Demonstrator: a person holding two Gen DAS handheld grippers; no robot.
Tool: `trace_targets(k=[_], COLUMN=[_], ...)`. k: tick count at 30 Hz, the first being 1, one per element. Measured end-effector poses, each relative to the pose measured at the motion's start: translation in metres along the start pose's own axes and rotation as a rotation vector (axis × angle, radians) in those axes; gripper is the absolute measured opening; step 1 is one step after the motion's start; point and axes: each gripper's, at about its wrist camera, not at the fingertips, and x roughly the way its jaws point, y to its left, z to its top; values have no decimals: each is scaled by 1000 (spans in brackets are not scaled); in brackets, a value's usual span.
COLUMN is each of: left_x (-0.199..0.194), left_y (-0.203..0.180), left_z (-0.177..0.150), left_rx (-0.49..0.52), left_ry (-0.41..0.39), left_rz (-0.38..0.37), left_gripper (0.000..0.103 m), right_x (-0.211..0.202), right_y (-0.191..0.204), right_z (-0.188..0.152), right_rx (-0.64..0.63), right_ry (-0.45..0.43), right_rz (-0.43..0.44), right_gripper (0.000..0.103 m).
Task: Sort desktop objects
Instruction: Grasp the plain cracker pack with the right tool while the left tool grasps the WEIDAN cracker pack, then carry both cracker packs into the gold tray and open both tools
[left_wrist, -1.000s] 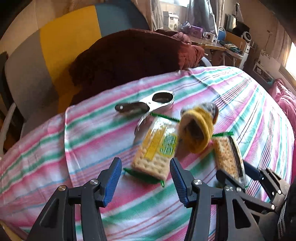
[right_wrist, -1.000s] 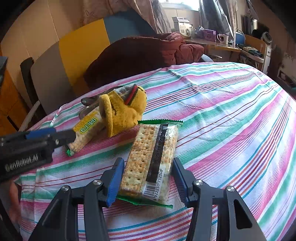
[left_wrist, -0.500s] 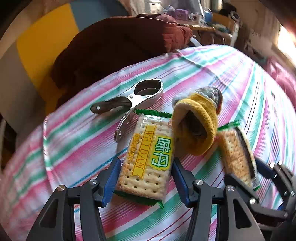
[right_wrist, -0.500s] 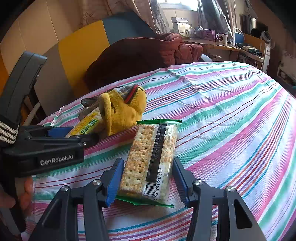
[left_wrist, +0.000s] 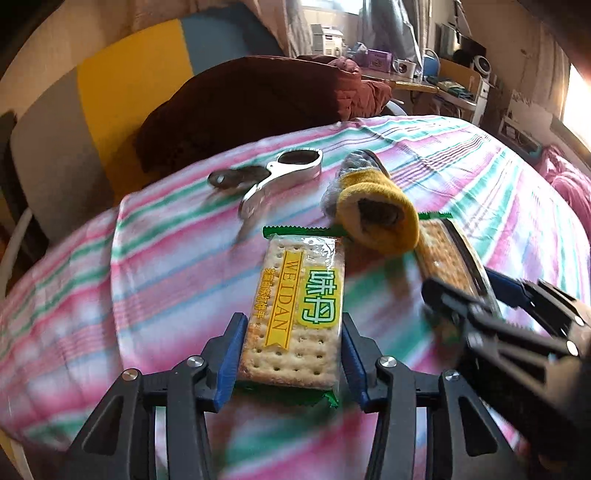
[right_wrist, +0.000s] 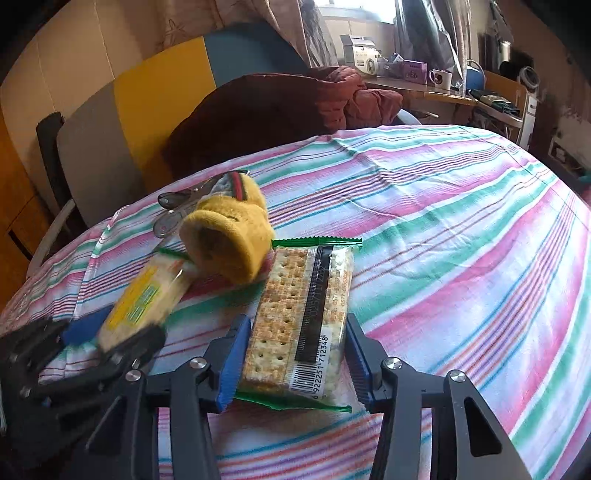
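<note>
A cracker pack with a yellow label (left_wrist: 299, 306) lies on the striped cloth between the blue pads of my left gripper (left_wrist: 291, 321). Its jaws are closing and both pads touch the pack's long sides. A second cracker pack, barcode side up (right_wrist: 299, 317), sits between the pads of my right gripper (right_wrist: 295, 321), whose jaws are also closing against it. A yellow knitted glove (left_wrist: 376, 218) lies across the far ends of both packs. Behind it lies a metal hand tool (left_wrist: 280, 173). The right gripper (left_wrist: 465, 295) shows at the right of the left wrist view.
The striped tablecloth (left_wrist: 166, 277) covers a round table that drops away at the left and near edges. A dark brown garment (left_wrist: 258, 107) is heaped on the chair behind. A cluttered desk with a mug (right_wrist: 439, 79) stands far back.
My left gripper slid forward around the yellow-label pack and its jaws narrowed onto it. The right gripper kept its place and its jaws narrowed slightly on the barcode pack.
</note>
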Motion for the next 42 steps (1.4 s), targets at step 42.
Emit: trace_targets(k=[42], left_x=[-209], left_y=[106], left_z=[-170], left_rx=[-339], left_ry=[-124], left_rz=[66], left_gripper=[49], right_x=[-176], right_y=[174], right_z=[-102], right_rx=[-425], right_ry=[-82], right_rz=[108], right_gripper=[48])
